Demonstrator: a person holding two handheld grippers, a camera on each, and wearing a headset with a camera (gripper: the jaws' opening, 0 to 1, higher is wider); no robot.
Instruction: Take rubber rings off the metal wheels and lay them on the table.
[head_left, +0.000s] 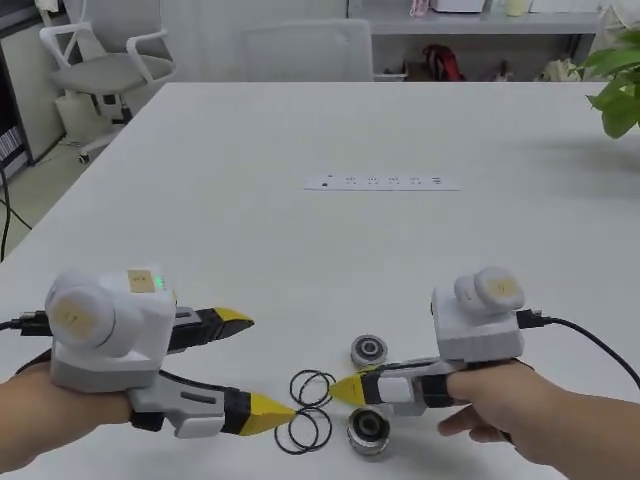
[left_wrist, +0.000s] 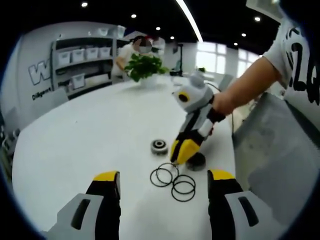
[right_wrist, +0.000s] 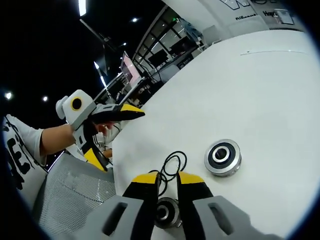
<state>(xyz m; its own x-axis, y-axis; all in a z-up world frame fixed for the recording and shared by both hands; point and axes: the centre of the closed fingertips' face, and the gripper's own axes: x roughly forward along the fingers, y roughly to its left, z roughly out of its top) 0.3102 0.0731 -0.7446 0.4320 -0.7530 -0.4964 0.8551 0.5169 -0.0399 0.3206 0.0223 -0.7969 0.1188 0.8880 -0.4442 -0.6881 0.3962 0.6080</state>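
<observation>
Black rubber rings (head_left: 311, 408) lie at right gripper (head_left: 345, 388), fingers nearly closed, grip indeterminate. Nearer metal wheel (head_left: 368, 430) sits just under them. Fingers of left gripper (head_left: 265, 365) open, farther off.

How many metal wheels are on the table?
2. One metal wheel lies just beyond the right gripper; the second wheel lies on its near side, beside the rubber rings. None looks hidden.
</observation>
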